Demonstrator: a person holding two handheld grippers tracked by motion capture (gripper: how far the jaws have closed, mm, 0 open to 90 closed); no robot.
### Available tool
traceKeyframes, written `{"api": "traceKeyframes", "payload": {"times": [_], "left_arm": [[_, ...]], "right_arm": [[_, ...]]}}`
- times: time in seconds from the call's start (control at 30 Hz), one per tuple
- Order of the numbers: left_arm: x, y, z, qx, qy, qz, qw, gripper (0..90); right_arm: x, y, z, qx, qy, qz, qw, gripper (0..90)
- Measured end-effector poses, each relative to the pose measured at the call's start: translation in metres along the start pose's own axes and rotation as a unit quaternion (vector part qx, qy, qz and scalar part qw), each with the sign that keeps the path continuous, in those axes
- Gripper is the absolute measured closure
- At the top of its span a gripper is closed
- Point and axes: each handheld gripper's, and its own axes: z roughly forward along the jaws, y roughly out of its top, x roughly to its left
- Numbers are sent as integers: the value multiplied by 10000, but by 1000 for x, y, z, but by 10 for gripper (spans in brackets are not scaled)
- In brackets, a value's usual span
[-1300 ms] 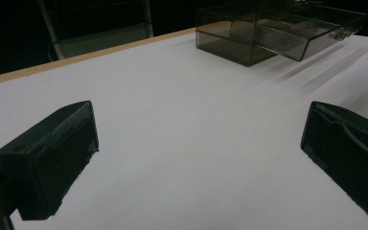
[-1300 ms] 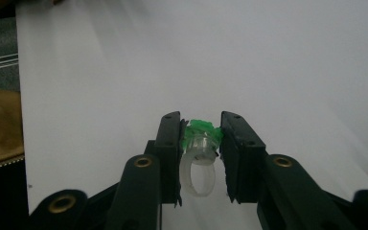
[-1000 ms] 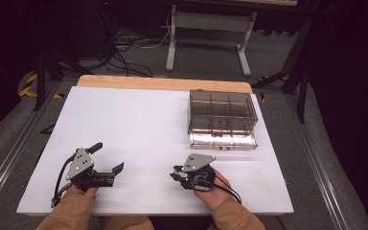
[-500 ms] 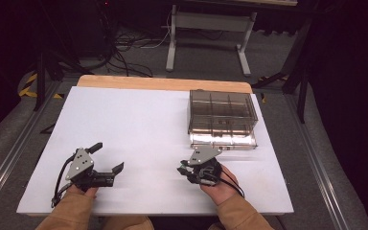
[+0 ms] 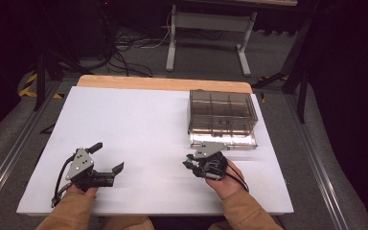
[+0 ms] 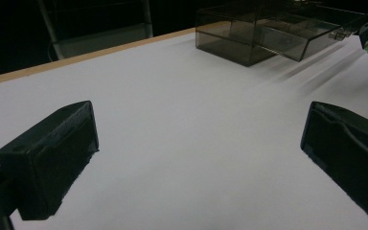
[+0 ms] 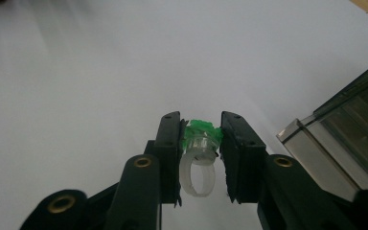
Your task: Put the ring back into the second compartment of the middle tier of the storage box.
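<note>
Ring (image 7: 200, 158) clamped in R gripper (image 7: 201, 139), nr box (image 7: 350, 134).

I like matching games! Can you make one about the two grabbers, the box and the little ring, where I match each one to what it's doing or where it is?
Things:
1. left gripper
2. right gripper
3. ring with green top
4. smoky clear box

States or places:
A. standing at the far right of the white table, divided into compartments
B. pinched between two black jaws
C. jaws wide apart, nothing between them
D. jaws closed on a small thing

Pairs: 1-C, 2-D, 3-B, 4-A
</note>
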Motion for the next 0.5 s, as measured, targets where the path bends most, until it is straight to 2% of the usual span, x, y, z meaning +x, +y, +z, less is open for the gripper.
{"api": "traceKeyframes", "payload": {"times": [0.5], "left_arm": [[0, 0, 0, 0, -3, -2, 10000, 3]], "right_arm": [[-18, 2, -12, -17, -233, 95, 9997, 698]]}}
